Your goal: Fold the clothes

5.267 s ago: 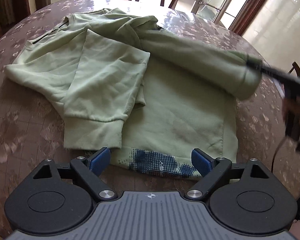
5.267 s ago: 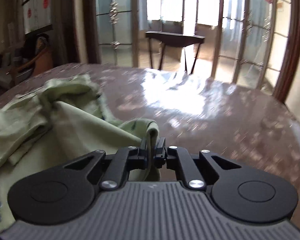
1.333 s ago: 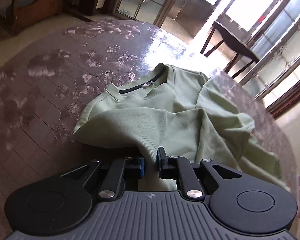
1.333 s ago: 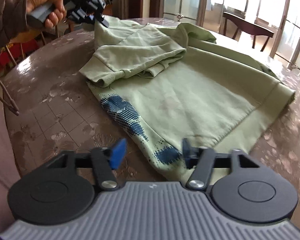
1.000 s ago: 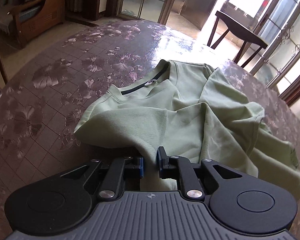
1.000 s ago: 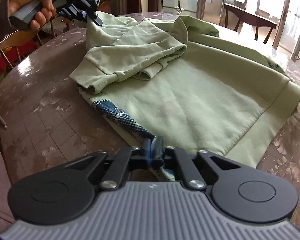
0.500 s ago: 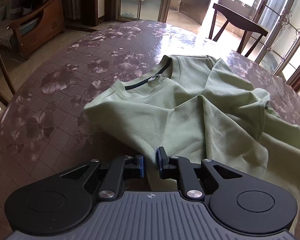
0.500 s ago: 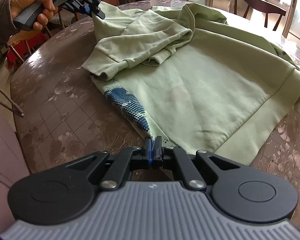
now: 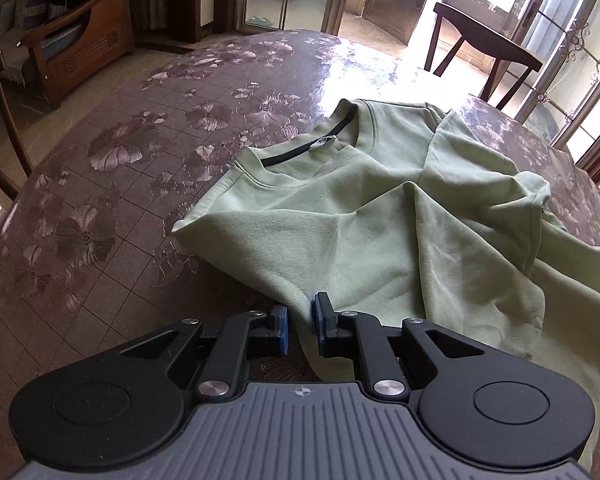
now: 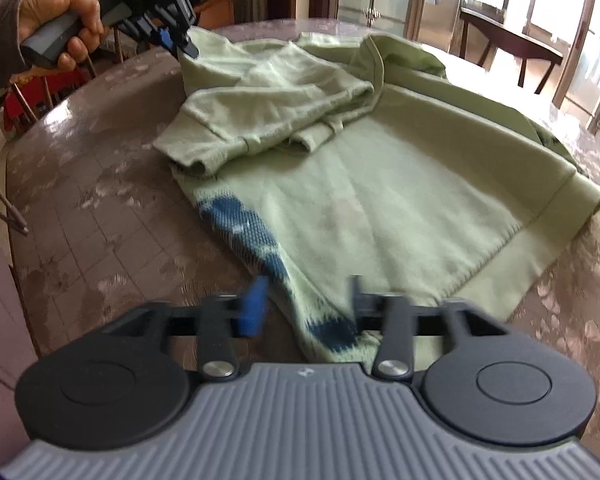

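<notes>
Green sweatshirt lies spread across the round bench. Left gripper pinches a fold near the shoulder, lifted. Right gripper stands spread, straddling the blue-patterned hem corner.

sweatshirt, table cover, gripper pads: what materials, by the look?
Sweatshirt: soft matte knit, likely cotton fleece; fine ribbed weave and limp folds show.
Table cover: glossy, probably clear vinyl or glass over a floral-print cloth; strong window glare on it.
Left gripper pads: blue, matte, rubber-like; body looks black moulded plastic with metal pivot screws. Right gripper looks the same, though blurred.
</notes>
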`<state>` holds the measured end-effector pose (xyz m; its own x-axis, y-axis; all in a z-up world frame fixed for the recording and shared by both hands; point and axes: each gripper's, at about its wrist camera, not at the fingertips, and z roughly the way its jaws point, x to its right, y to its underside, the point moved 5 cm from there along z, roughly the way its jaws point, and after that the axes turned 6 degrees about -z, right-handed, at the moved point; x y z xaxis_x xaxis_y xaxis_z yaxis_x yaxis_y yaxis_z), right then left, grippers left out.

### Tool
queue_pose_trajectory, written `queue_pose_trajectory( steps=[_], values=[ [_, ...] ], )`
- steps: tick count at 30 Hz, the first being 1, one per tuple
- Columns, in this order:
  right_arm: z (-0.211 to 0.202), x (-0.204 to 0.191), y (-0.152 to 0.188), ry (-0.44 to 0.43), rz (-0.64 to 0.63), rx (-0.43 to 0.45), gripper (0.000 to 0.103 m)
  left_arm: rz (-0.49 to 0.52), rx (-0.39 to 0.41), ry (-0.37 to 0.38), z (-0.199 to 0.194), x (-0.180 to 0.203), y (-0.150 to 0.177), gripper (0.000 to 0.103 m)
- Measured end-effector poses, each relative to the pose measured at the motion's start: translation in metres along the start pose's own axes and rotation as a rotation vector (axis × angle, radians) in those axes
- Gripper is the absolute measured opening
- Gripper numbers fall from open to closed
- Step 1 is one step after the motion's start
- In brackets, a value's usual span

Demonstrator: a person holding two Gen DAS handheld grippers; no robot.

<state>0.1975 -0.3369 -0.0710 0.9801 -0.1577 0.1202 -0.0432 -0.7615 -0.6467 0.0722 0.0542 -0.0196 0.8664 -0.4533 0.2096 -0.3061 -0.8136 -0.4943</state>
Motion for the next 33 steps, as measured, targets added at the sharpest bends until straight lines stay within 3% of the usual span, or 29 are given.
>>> queue_pose_trajectory(
  steps=[1,4,7,12,15,19,23,26,33],
  values=[
    [0.001,-0.001,0.0,0.008,-0.005,0.004,0.077,-0.005,-0.002,0.007,0.0,-0.001,0.0,0.016],
    [0.006,-0.004,-0.001,0.03,-0.019,0.018,0.081,-0.023,-0.006,0.034,-0.001,-0.005,0.002,0.017],
    [0.01,-0.007,-0.002,0.053,-0.032,0.031,0.082,-0.046,-0.011,0.058,-0.004,-0.011,0.007,0.018],
    [0.017,-0.011,-0.002,0.078,-0.036,0.051,0.082,-0.094,-0.011,0.059,-0.014,-0.027,0.014,0.031],
    [0.019,-0.005,-0.001,0.038,0.008,0.094,0.068,-0.126,-0.008,0.041,-0.021,-0.042,0.018,0.036],
    [0.019,-0.006,-0.004,-0.035,-0.003,0.099,0.032,-0.164,-0.007,0.016,-0.028,-0.061,0.023,0.041],
    [0.019,-0.004,-0.008,-0.053,0.023,0.046,0.017,-0.198,-0.009,-0.006,-0.031,-0.076,0.028,0.049],
    [0.016,-0.003,-0.007,-0.075,0.033,0.01,0.009,-0.216,-0.013,-0.005,-0.033,-0.081,0.03,0.054],
    [0.008,-0.001,-0.003,-0.128,0.058,-0.074,0.004,-0.22,-0.014,0.01,-0.037,-0.081,0.034,0.061]
  ],
)
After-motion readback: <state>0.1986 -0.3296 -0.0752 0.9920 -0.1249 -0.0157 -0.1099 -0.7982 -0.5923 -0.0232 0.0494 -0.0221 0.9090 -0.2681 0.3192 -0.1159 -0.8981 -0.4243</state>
